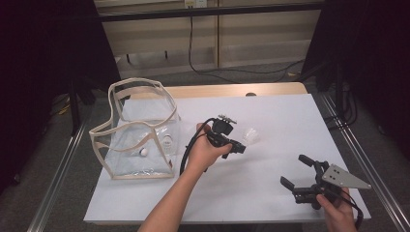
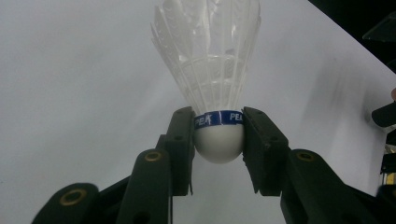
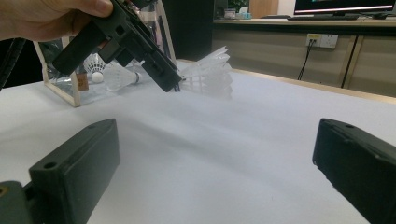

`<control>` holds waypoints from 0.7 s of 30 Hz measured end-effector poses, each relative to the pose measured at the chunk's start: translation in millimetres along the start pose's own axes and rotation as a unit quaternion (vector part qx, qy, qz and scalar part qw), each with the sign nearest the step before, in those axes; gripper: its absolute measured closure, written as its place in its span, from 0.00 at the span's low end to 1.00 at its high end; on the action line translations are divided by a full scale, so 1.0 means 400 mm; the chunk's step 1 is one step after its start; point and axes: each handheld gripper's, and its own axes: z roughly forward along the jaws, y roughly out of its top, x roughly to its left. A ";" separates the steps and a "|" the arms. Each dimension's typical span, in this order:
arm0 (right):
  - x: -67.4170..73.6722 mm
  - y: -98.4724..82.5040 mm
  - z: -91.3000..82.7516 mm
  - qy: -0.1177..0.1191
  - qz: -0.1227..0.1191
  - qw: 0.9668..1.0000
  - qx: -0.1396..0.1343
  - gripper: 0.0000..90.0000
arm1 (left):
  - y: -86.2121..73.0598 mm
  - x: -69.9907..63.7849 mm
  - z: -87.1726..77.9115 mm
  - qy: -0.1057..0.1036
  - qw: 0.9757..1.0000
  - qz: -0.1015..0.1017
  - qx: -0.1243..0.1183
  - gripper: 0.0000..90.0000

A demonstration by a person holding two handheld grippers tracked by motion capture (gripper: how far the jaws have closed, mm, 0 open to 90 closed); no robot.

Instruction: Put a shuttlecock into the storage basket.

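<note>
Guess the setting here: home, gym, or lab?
Most likely a lab or office set up for recording. A white table stands inside a dark metal frame, cables trail over grey carpet, and a monitor sits on a bench behind.

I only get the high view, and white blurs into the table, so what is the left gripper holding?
Observer: A shuttlecock. The left gripper is shut on its white cork, at the blue band.
Operator: Where do the feathers point?
Observer: The feathers point straight out past the gripper's tips.
Operator: What's in the clear bag?
Observer: Through the clear bag I see an upright shuttlecock and a second shuttlecock lying on its side.
</note>
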 end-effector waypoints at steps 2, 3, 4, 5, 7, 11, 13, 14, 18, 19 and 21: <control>0.000 0.000 0.000 0.000 -0.001 1.000 0.001 0.00 | 0.001 0.002 -0.008 -0.002 1.000 0.000 0.000 0.72; 0.000 0.000 0.000 0.000 -0.001 1.000 0.000 0.00 | 0.001 0.002 -0.011 -0.002 1.000 -0.001 -0.001 0.72; 0.000 0.000 0.000 0.000 0.000 1.000 0.000 0.00 | 0.001 0.002 -0.014 -0.003 1.000 -0.001 -0.003 0.72; 0.000 0.000 0.000 0.000 0.000 1.000 0.001 0.00 | 0.002 0.002 -0.017 -0.002 1.000 0.000 -0.002 0.72; 0.000 0.000 0.000 0.001 0.000 1.000 0.002 0.00 | 0.002 0.002 -0.023 -0.001 1.000 0.002 0.001 0.72; 0.000 0.000 0.001 0.000 -0.001 1.000 0.002 0.00 | 0.005 0.000 -0.036 0.000 1.000 0.002 0.000 0.72; 0.001 0.000 0.001 0.000 -0.002 1.000 0.001 0.00 | 0.006 0.001 -0.043 0.001 1.000 0.003 0.000 0.72; 0.002 0.000 0.001 0.000 -0.002 1.000 0.001 0.00 | 0.007 0.001 -0.048 0.001 1.000 0.002 0.000 0.72; 0.002 0.000 0.001 0.000 -0.002 1.000 0.001 0.00 | 0.007 0.002 -0.058 0.004 1.000 0.002 0.001 0.72; 0.002 0.000 0.001 0.000 -0.001 1.000 0.001 0.00 | 0.008 0.003 -0.062 0.002 1.000 0.004 0.002 0.72; 0.001 0.000 0.002 0.000 -0.002 1.000 0.002 0.00 | 0.009 0.003 -0.067 0.001 1.000 0.001 0.001 0.72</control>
